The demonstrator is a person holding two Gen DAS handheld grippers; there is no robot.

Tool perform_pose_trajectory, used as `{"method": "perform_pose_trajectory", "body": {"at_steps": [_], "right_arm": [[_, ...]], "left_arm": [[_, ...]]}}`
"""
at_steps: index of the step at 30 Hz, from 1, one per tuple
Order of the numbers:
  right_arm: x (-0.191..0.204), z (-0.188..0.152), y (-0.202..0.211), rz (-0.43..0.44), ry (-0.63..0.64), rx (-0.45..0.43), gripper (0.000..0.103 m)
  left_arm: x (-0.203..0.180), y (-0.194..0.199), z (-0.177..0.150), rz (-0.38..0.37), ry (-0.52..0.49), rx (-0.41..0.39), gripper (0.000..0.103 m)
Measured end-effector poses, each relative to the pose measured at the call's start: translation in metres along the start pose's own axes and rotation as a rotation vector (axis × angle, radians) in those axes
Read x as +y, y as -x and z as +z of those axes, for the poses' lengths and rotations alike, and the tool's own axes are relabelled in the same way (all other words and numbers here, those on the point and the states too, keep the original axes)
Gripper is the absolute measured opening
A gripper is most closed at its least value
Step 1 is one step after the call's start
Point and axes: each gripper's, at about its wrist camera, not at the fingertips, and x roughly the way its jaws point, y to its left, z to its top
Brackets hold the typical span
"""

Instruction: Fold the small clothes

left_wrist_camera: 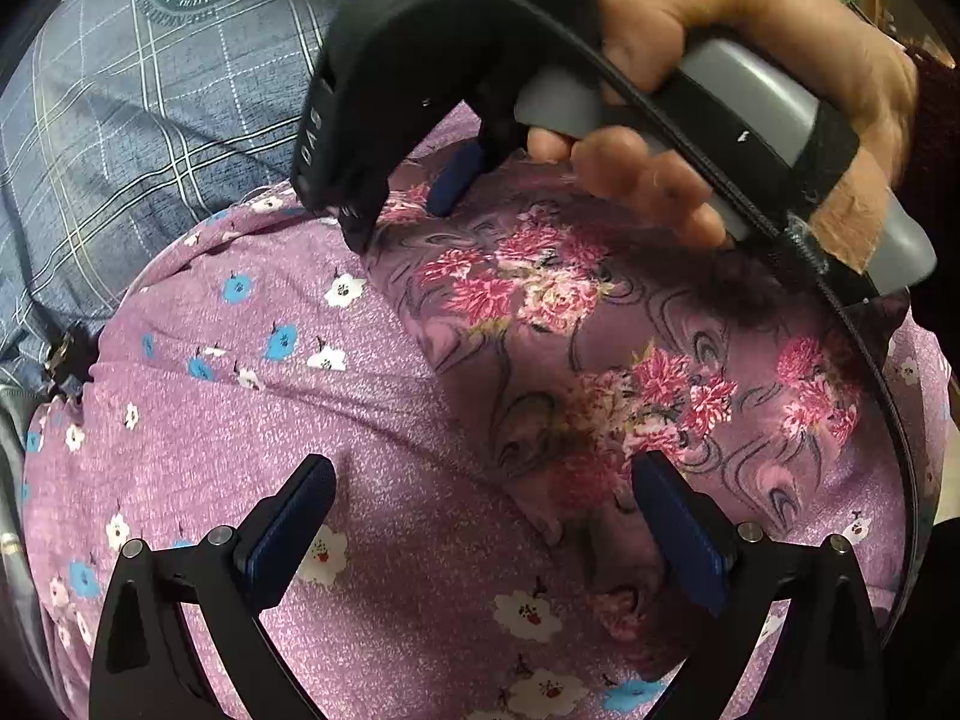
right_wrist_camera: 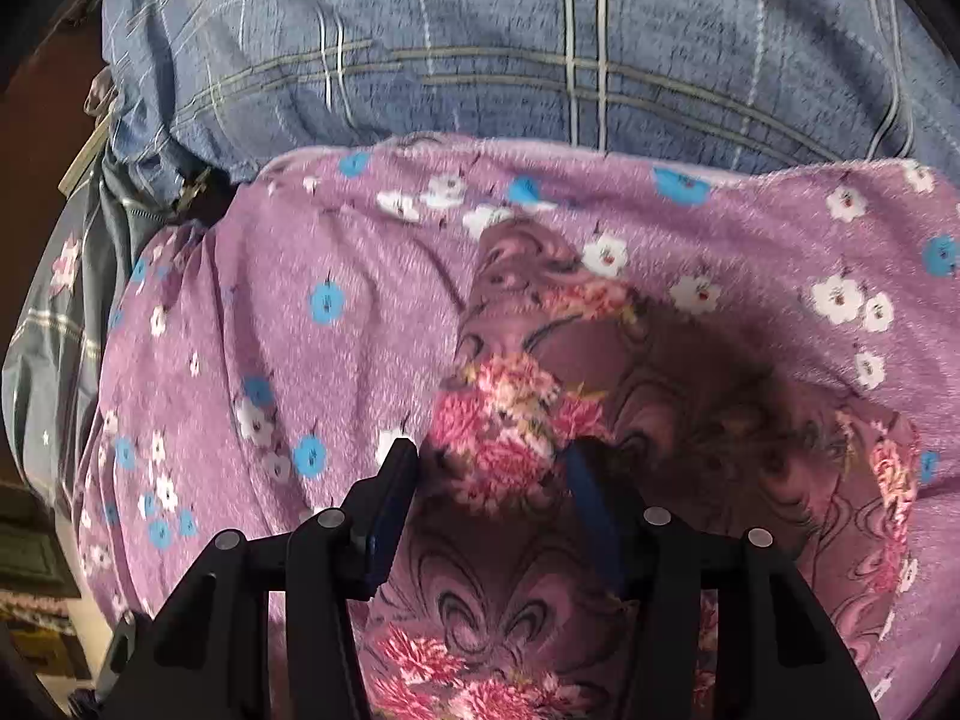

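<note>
A mauve garment (left_wrist_camera: 540, 300) (right_wrist_camera: 690, 390) printed with pink flower bunches lies rumpled on a lilac fleece cloth (left_wrist_camera: 240, 420) (right_wrist_camera: 300, 300) dotted with small blue and white flowers. My right gripper (right_wrist_camera: 491, 453) (left_wrist_camera: 402, 216), held by a hand (left_wrist_camera: 720, 30), points steeply down at the garment's far edge. Its jaws stand half apart with a bunched fold of the garment filling the gap. My left gripper (left_wrist_camera: 483, 468) hovers wide open over the near part of both cloths, with nothing pressed between its pads.
Both cloths rest on a blue checked bedsheet (left_wrist_camera: 150, 90) (right_wrist_camera: 480, 30) that runs off behind and to the left. The bed's edge drops away at the left of the right wrist view, with dark furniture (right_wrist_camera: 36, 540) below.
</note>
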Motion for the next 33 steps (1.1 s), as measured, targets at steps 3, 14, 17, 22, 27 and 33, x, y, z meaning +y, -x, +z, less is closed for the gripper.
{"method": "perform_pose_trajectory", "body": {"at_steps": [3, 14, 17, 22, 27, 33], "right_arm": [[-0.008, -0.008, 0.028, 0.021, -0.023, -0.087, 0.05], [-0.055, -0.105, 0.113, 0.019, -0.13, -0.202, 0.052], [-0.061, -0.132, 0.107, -0.004, -0.136, -0.146, 0.052], [-0.082, -0.174, 0.086, 0.016, -0.207, -0.096, 0.049], [-0.081, -0.2, 0.089, 0.022, -0.193, -0.109, 0.049], [-0.077, -0.219, 0.092, -0.008, -0.156, -0.08, 0.049]], "left_arm": [[0.004, 0.004, 0.004, -0.006, 0.021, -0.023, 0.1], [0.021, 0.007, 0.013, 0.039, 0.195, -0.116, 0.1], [0.007, -0.015, 0.016, 0.077, 0.163, -0.037, 0.1], [0.002, -0.025, 0.021, 0.075, 0.158, -0.018, 0.101], [0.013, -0.03, 0.018, 0.018, 0.193, 0.0, 0.102], [0.012, -0.027, 0.013, 0.018, 0.154, 0.008, 0.102]]}}
